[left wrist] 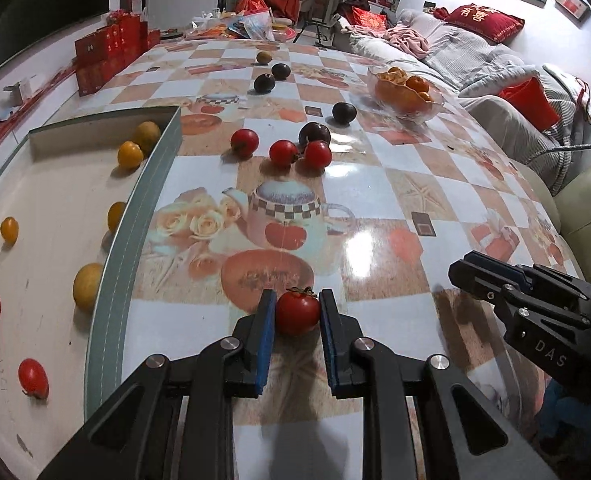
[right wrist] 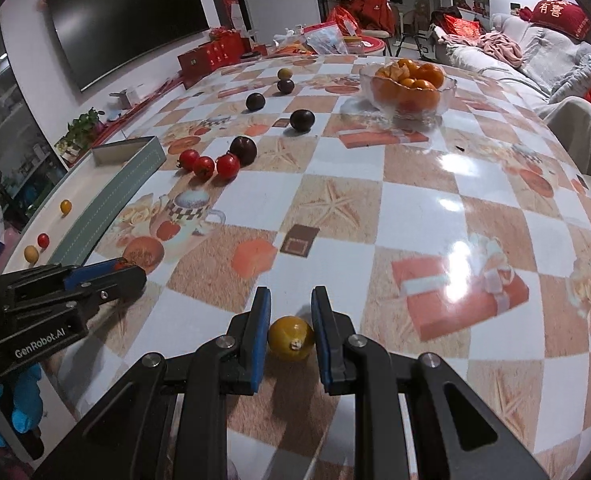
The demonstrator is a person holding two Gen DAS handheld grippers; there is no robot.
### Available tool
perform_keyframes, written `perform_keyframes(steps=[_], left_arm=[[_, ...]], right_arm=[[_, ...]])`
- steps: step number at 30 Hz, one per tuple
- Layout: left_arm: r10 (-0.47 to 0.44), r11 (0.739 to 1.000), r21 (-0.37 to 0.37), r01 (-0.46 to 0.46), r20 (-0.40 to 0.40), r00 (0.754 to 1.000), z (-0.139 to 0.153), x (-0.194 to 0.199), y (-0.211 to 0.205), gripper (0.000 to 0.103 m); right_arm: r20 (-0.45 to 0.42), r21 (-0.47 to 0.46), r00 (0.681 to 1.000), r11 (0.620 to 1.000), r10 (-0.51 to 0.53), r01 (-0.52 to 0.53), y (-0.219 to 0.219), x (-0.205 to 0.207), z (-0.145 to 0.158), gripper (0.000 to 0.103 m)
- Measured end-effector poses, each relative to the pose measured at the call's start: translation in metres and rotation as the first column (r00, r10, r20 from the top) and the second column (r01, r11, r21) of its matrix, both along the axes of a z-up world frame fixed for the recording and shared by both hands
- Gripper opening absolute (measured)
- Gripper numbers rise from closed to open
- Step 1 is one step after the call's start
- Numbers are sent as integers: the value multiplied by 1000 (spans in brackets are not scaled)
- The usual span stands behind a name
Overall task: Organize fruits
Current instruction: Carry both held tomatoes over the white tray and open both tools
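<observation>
My left gripper (left wrist: pixel 297 300) is shut on a red tomato (left wrist: pixel 297 315) just above the table, beside the green-rimmed tray (left wrist: pixel 135 216). The tray holds several yellow and red small fruits (left wrist: pixel 129 155). My right gripper (right wrist: pixel 290 300) is shut on a yellow fruit (right wrist: pixel 290 338) low over the table; it also shows in the left wrist view (left wrist: pixel 471 268). The left gripper shows in the right wrist view (right wrist: pixel 131 270). Three red tomatoes (left wrist: pixel 282 153) and several dark plums (left wrist: pixel 314 134) lie on the table (left wrist: pixel 395 200) farther ahead.
A glass bowl of oranges (left wrist: pixel 405 90) stands at the back right of the table. Red boxes (left wrist: pixel 107 50) sit along the far left edge. A sofa (left wrist: pixel 495 68) with cushions runs along the right side. A television (right wrist: pixel 127 20) hangs on the left wall.
</observation>
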State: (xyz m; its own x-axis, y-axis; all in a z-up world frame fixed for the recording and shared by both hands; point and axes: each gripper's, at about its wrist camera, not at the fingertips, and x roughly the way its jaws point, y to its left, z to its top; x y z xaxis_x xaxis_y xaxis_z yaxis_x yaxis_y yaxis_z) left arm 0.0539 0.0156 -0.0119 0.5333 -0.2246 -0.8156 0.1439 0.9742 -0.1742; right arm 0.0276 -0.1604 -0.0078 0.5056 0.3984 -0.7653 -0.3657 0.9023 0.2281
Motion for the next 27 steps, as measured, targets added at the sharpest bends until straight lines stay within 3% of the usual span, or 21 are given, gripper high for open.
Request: perform_keyframes(steps=[10,15,27], left_arm=[[-5,1000,5,5,13,1000,-1,-6,2,23],[-4,1000,-6,4,8,1000,1,-7,3,23],[-5,1000,-29,8,106,994,50,-14,24,23]], right_arm=[[24,-42,1000,999,-4,5,3,-11,-4,23],[1,-19,1000,1000,-6,6,3,-11,-1,23],[2,68,998,996,58,-58,38,-4,42,23]])
